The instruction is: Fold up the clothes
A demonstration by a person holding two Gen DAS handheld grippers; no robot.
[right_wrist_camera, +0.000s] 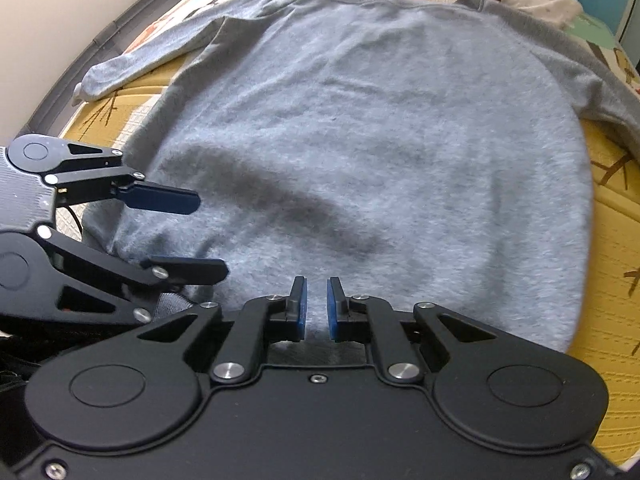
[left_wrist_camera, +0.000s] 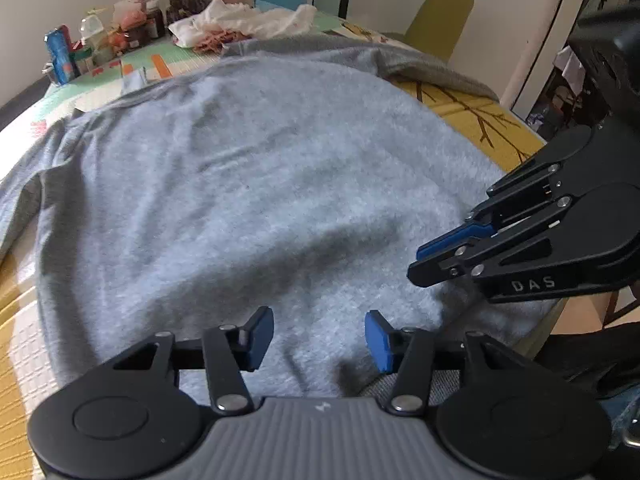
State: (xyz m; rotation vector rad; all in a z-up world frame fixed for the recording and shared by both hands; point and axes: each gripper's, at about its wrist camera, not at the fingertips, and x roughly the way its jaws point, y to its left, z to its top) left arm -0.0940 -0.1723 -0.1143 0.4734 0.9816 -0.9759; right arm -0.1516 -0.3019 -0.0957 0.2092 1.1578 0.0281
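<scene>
Grey sweatshirt (right_wrist_camera: 360, 140) spread flat on the worktop (right_wrist_camera: 612, 272), both grippers at its near hem.

The sweatshirt lies open across the patterned worktop, body smooth, one sleeve (right_wrist_camera: 148, 60) angled out to the left and the other trailing off right; laid out like this, it is not yet folded. The left gripper (left_wrist_camera: 319, 338) hovers low over the hem with its jaws spread wide, holding nothing. The right gripper (right_wrist_camera: 317, 308) sits just beside it, jaws drawn nearly together with a narrow gap; whether cloth is caught between them cannot be told. Both being at the hem suggests a lengthwise fold or smoothing. A crumpled white garment (left_wrist_camera: 248, 20) waits at the far end.
</scene>
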